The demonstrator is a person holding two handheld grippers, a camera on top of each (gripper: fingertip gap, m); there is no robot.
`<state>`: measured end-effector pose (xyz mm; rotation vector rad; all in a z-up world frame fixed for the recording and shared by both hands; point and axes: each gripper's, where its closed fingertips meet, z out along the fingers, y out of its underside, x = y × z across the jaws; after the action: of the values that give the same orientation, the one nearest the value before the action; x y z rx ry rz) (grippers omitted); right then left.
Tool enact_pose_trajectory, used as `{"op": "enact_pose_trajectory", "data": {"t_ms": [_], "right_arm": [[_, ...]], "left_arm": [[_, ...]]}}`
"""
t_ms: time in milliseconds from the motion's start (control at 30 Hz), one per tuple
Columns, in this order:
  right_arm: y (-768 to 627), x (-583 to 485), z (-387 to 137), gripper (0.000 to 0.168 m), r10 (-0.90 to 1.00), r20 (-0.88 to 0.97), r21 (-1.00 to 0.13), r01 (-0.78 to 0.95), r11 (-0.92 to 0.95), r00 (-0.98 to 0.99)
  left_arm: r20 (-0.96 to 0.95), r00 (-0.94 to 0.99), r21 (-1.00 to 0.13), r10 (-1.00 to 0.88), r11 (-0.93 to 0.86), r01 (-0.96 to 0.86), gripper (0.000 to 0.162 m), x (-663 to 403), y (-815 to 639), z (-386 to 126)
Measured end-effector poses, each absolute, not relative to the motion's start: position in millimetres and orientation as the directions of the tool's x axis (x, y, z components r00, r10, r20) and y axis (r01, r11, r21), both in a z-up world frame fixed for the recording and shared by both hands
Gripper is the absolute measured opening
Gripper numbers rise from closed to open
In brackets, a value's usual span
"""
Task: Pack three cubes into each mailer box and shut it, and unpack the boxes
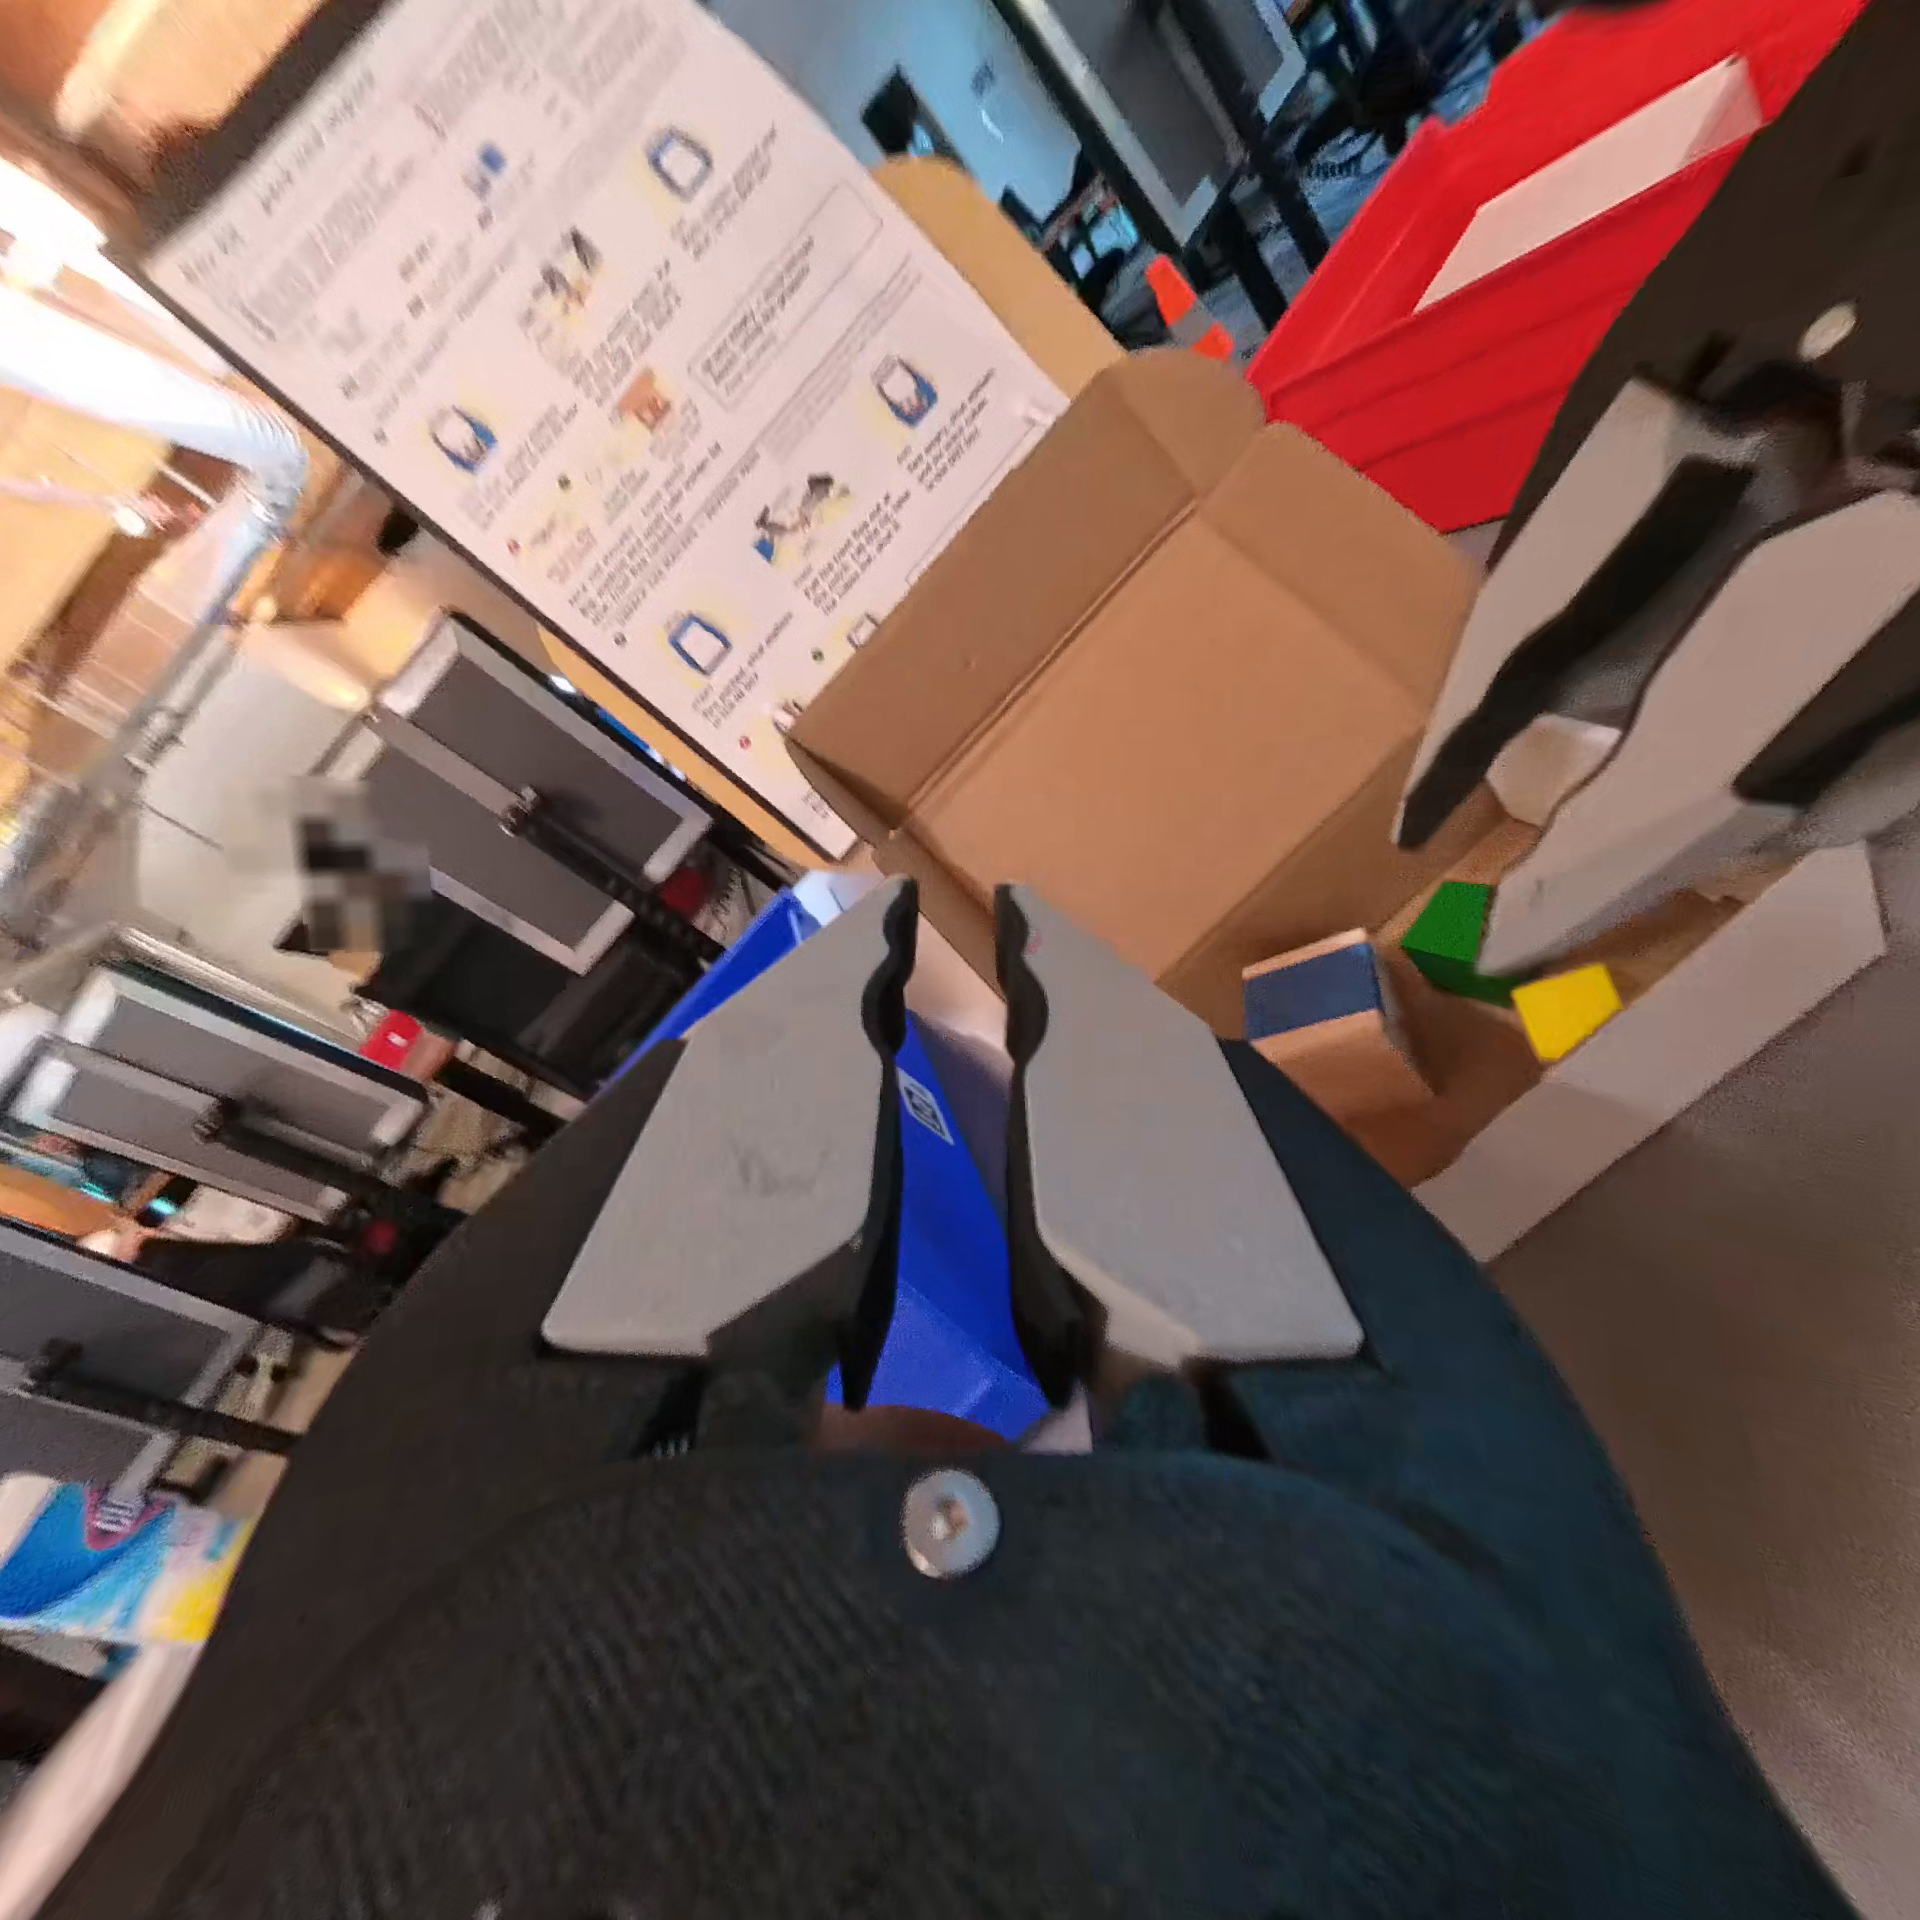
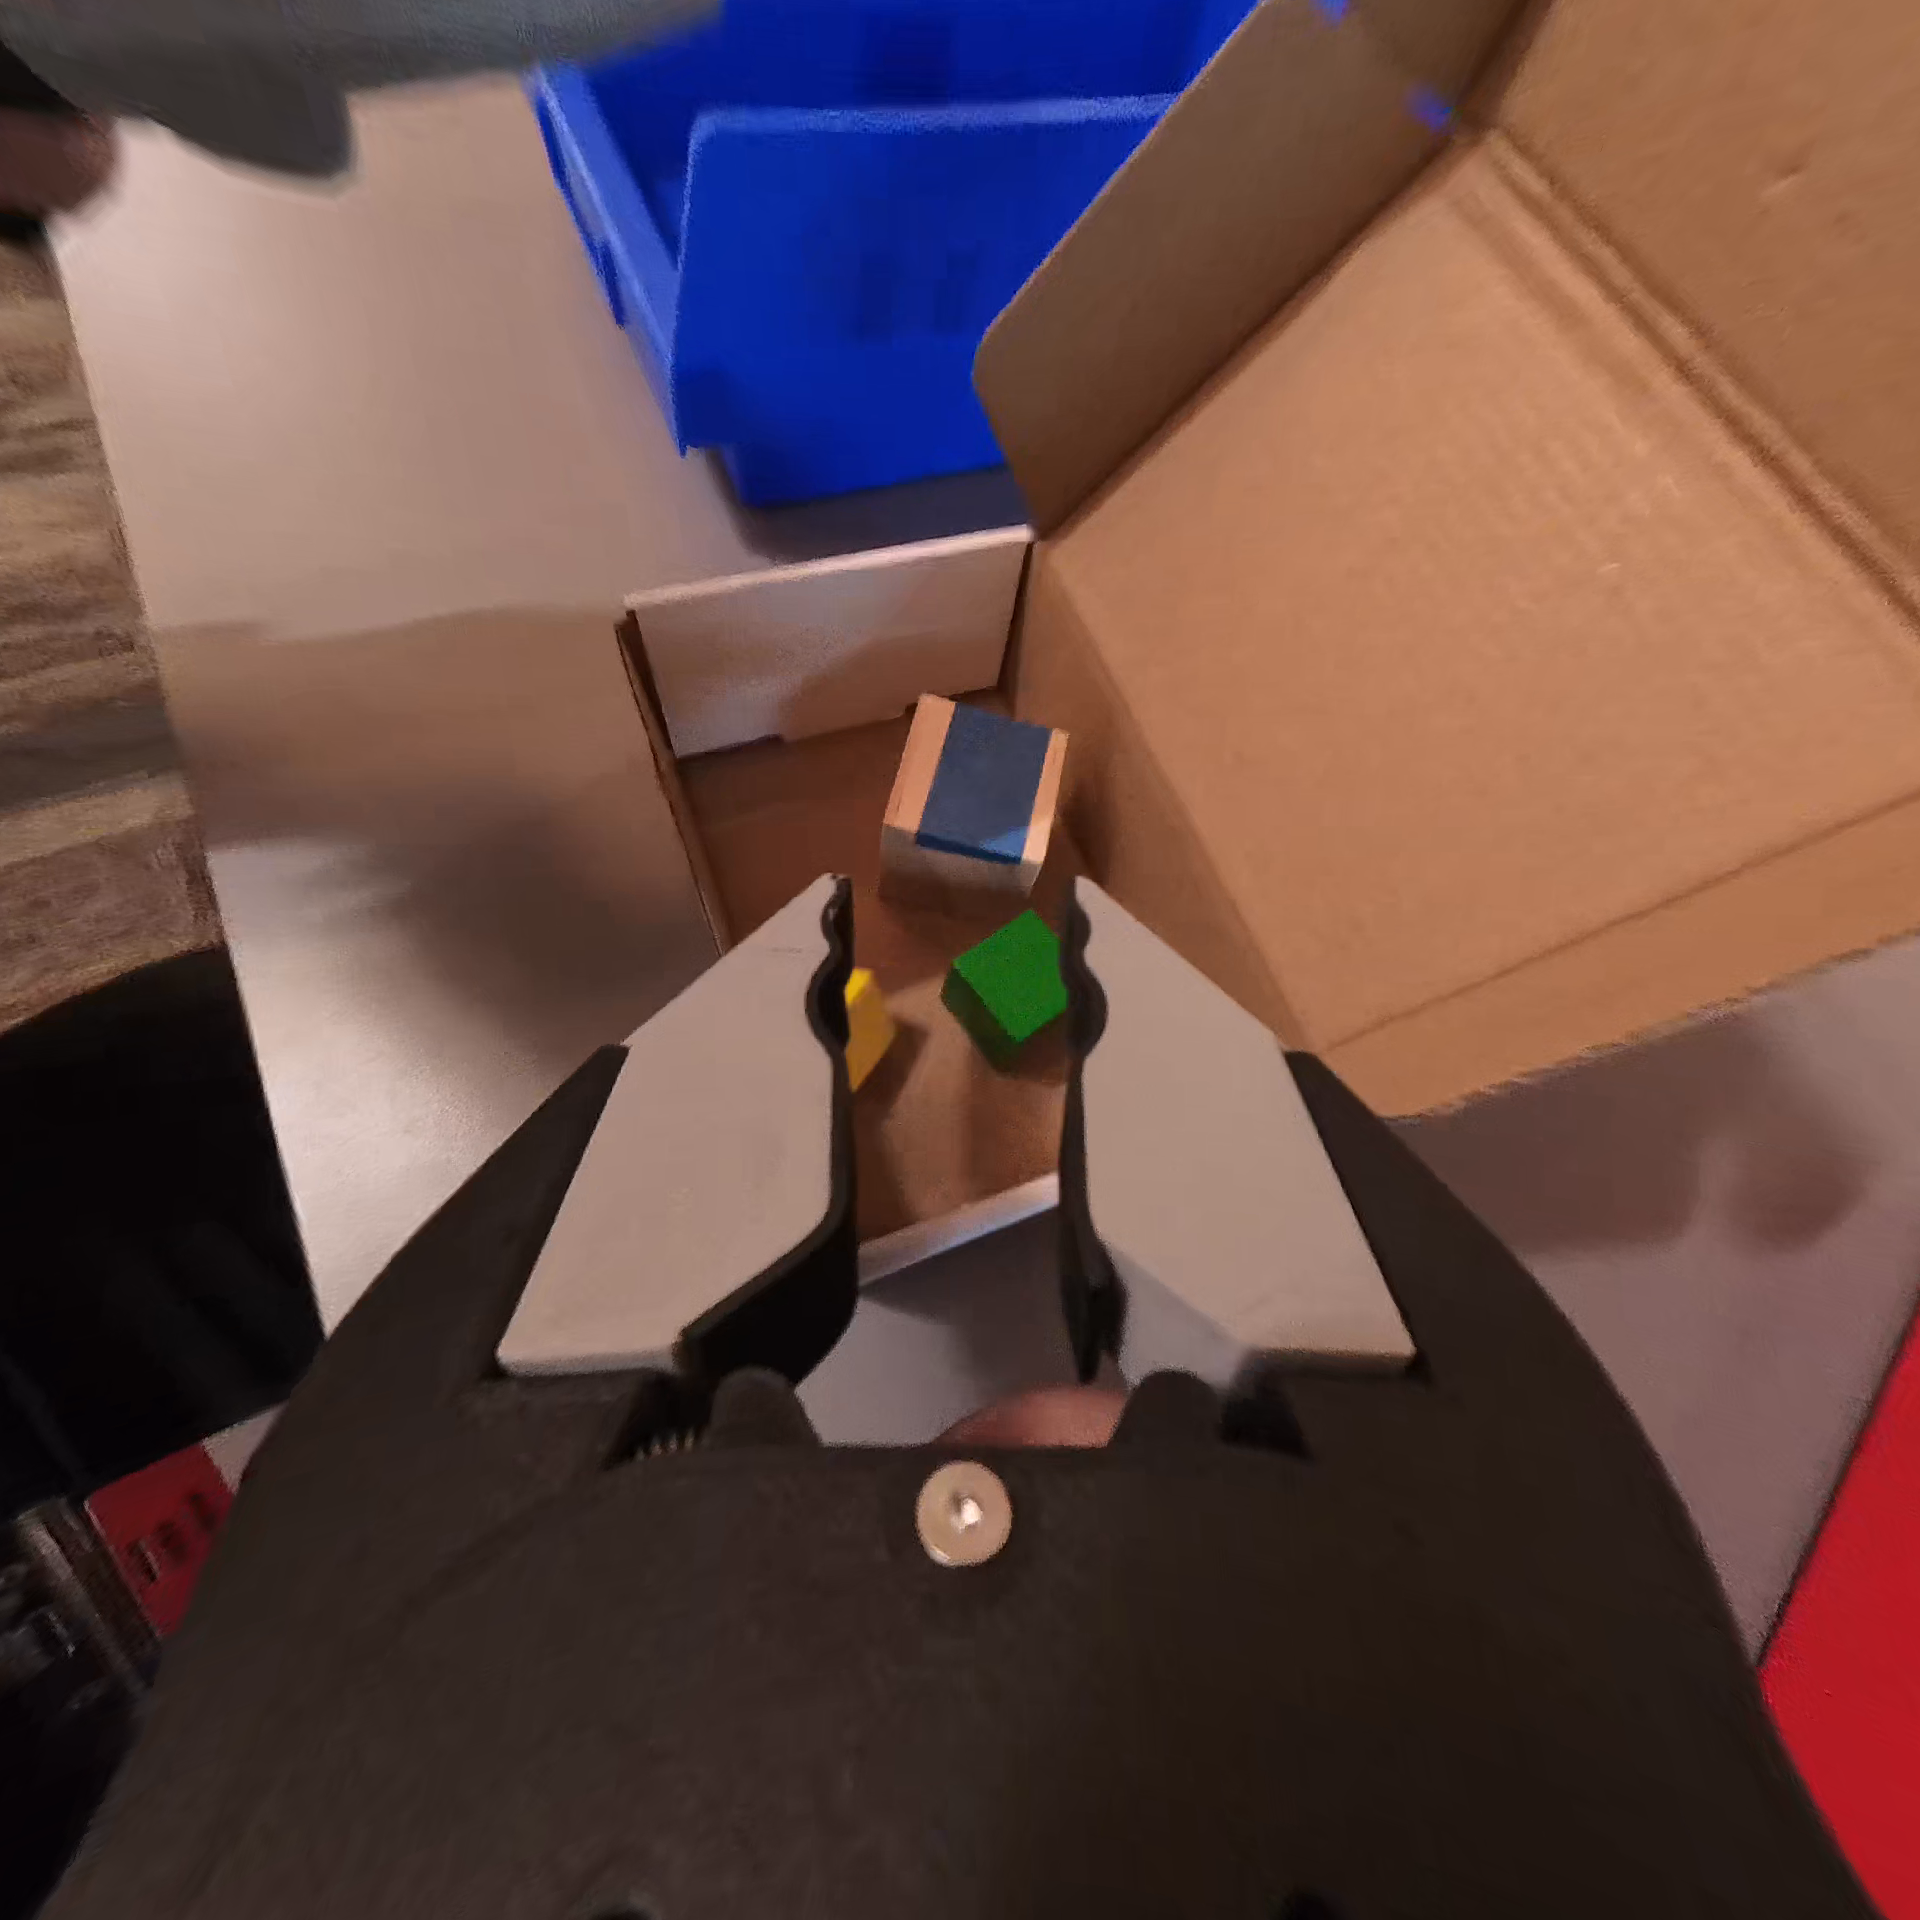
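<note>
The mailer box (image 2: 831, 644) sits lid-up on the tabletop (image 2: 416, 520), just in front of the blue bin (image 2: 831, 260). Inside it are blue (image 2: 982, 779), green (image 2: 1008, 982) and yellow (image 2: 868, 1023) cubes. Right tongs (image 2: 956, 914) hang open over the box, empty. Left tongs (image 1: 956, 904) are slightly parted, gripping nothing, off to the box's side.

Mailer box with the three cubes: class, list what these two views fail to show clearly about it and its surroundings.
- Yellow cube: right wrist view, half hidden behind a gripper finger.
- Mailer box: left wrist view, far end covered by the right gripper.
- Box lid: right wrist view, cut off by the frame edge.
- Blue bin: right wrist view, contents blurred.
</note>
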<state>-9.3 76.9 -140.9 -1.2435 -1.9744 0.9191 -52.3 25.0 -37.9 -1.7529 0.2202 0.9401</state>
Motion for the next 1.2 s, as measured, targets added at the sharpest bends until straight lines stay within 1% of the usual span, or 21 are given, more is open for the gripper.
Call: {"op": "enact_pose_trajectory", "data": {"t_ms": [133, 233, 433, 533, 633, 767, 867, 933, 1067, 1133, 1200], "right_arm": [[87, -3, -110, 0.033, 0.938, 0.073, -0.884, 0.412, 0.219, -0.34], [108, 0, -92, 0.036, 0.958, 0.052, -0.914, 0.373, 0.159, -0.282], [157, 9, -71, 0.038, 0.99, -0.001, -0.941, 0.336, 0.047, -0.141], [181, 15, -66, 0.037, 0.997, -0.023, -0.944, 0.33, 0.003, -0.073], [188, 16, -71, 0.035, 0.996, -0.065, -0.936, 0.349, -0.039, -0.065], [175, 12, -75, 0.032, 0.989, -0.094, -0.931, 0.361, -0.048, -0.111], [166, 9, -81, 0.03, 0.988, -0.084, -0.926, 0.376, -0.029, -0.129], [165, 7, -81, 0.028, 0.988, -0.088, -0.927, 0.373, -0.036, -0.123], [169, 3, -85, 0.016, 0.99, -0.096, -0.923, 0.381, -0.049, -0.105], [173, 3, -91, 0.011, 0.991, -0.096, -0.916, 0.398, -0.052, -0.093], [174, 1, -92, 0.009, 0.989, -0.117, -0.914, 0.399, -0.071, -0.091]], "left_arm": [[-0.571, 0.761, -0.796, 0.309, -0.436, -0.42, 0.016, -68, 22, -52], [-0.5, 0.805, -0.826, 0.321, -0.456, -0.331, 0.018, -77, 20, -63], [-0.372, 0.848, -0.879, 0.378, -0.436, -0.191, 0.02, -90, 17, -71], [-0.288, 0.866, -0.915, 0.41, -0.384, -0.123, 0.02, -96, 12, -66], [-0.207, 0.882, -0.941, 0.423, -0.334, -0.061, 0.02, -99, 12, -64], [-0.195, 0.862, -0.942, 0.469, -0.333, -0.032, 0.015, -107, 20, -72], [-0.12, 0.886, -0.946, 0.447, -0.322, 0.034, 0.014, -107, 37, -78], [-0.092, 0.89, -0.943, 0.446, -0.327, 0.067, 0.023, -111, 44, -77], [-0.093, 0.909, -0.923, 0.407, -0.378, 0.075, 0.026, -117, 58, -72], [-0.12, 0.912, -0.905, 0.393, -0.42, 0.062, 0.032, -120, 63, -74], [-0.15, 0.91, -0.892, 0.386, -0.451, 0.044, 0.036, -123, 67, -75]]}}
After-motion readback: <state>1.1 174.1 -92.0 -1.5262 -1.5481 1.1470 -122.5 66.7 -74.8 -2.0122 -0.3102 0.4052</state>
